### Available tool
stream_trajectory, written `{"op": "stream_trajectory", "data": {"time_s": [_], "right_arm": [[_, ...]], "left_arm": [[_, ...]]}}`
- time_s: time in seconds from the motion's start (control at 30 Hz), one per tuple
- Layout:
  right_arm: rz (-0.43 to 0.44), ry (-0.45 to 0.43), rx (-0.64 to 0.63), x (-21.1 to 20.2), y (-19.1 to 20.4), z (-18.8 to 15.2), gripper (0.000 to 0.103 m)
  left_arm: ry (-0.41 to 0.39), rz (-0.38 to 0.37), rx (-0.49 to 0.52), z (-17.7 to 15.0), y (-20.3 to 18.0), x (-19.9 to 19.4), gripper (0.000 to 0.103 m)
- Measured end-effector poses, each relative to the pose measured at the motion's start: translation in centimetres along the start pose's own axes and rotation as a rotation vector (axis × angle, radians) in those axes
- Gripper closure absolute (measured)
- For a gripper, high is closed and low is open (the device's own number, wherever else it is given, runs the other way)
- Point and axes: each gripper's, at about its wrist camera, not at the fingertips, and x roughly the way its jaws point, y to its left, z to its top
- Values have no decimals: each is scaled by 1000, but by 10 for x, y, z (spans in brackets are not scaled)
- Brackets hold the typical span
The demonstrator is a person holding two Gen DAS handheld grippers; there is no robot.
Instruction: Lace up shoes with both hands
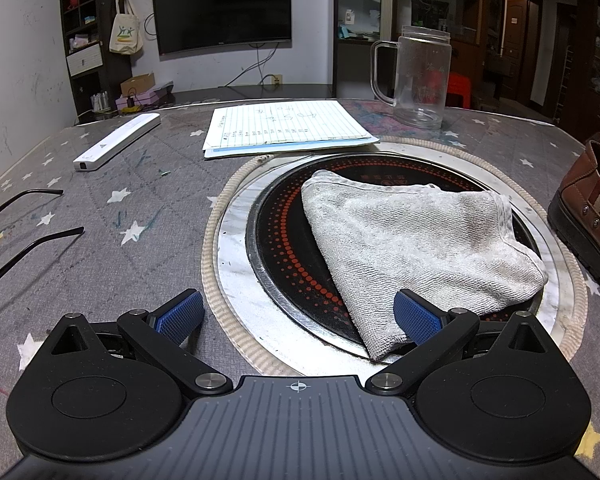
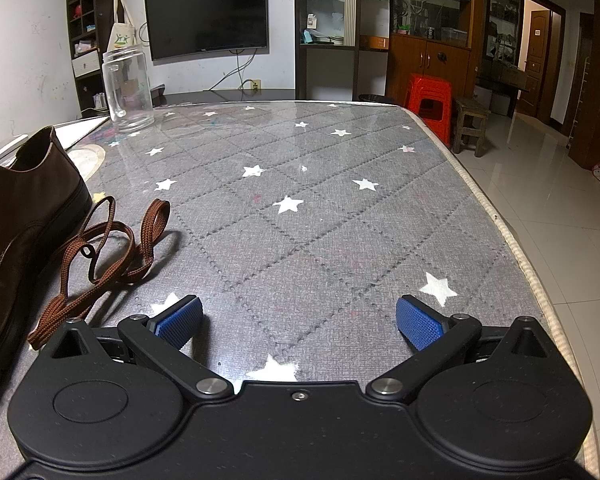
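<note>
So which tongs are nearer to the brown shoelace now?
Right. The right tongs are open just right of the shoelace. The left tongs are open over the cloth; no lace shows in their view.

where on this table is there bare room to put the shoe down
Roomiest: the starred tabletop right of the brown shoelace, out to the table's edge. A smaller patch lies between the white remote and the round cooktop. Crowded: the grey cloth, papers, clear mug and brown shoe.
</note>
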Motion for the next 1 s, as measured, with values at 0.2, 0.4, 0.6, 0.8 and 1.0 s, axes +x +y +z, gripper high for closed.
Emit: {"op": "stream_trajectory", "data": {"time_s": [0.2, 0.4, 0.6, 0.8, 1.0], "right_arm": [[0, 0, 0, 0, 1, 0, 0], [0, 0, 0, 0, 0, 0, 0], [0, 0, 0, -1, -2, 0, 0], [0, 0, 0, -1, -1, 0, 0], [0, 0, 0, 0, 0, 0, 0]], "left_arm": [[0, 0, 0, 0, 0, 0, 0], [0, 0, 0, 0, 0, 0, 0], [0, 0, 0, 0, 0, 0, 0], [0, 0, 0, 0, 0, 0, 0], [0, 0, 0, 0, 0, 0, 0]]}}
